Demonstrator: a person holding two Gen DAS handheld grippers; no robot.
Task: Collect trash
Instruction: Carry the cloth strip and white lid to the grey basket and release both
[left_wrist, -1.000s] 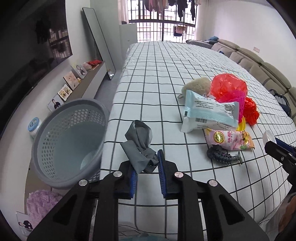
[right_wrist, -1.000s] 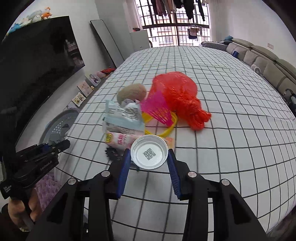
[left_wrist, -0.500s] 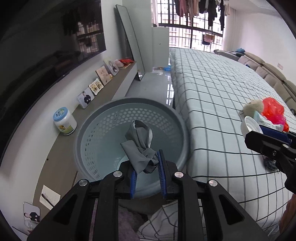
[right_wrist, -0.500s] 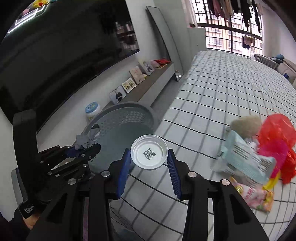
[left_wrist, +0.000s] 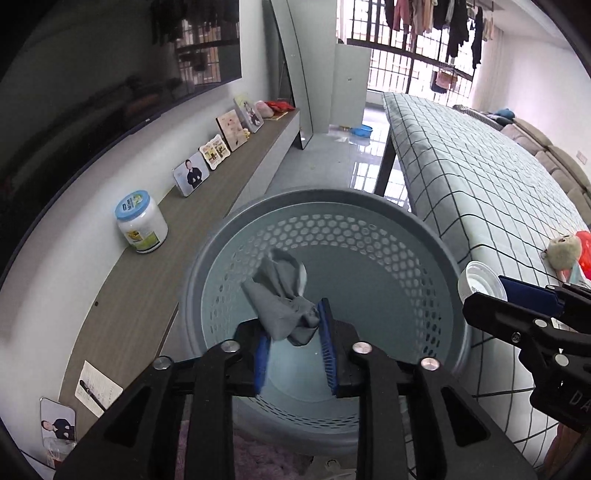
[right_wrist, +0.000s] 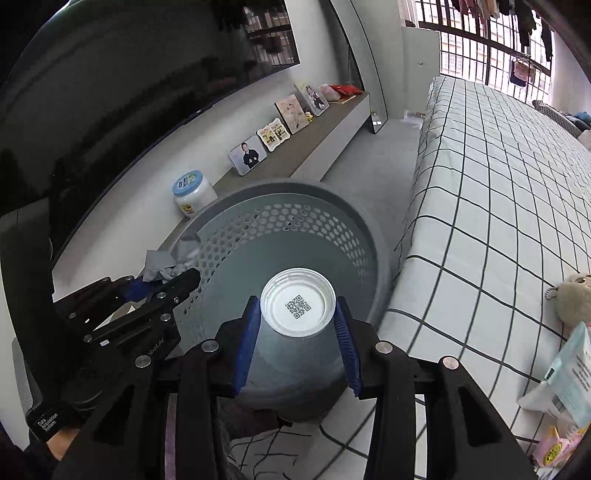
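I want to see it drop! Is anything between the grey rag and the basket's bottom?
No. In the left wrist view the grey rag in the left tongs hangs over the basket's bare floor.

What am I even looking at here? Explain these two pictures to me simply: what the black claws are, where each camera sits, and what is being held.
There is no robot here. A person holds a hand-held two-finger gripper in each hand, and each carries a wide-angle camera looking forward along its fingers.

In the left camera's picture, the left gripper hangs above a round grey perforated basket on the floor, with a crumpled grey cloth at its blue pads; the jaws look partly open.

In the right camera's picture, the right gripper grips a white paper cup, bottom facing the camera, above the same basket.

Beside it stands a table under a checked cloth, with a plush toy and some wrappers.
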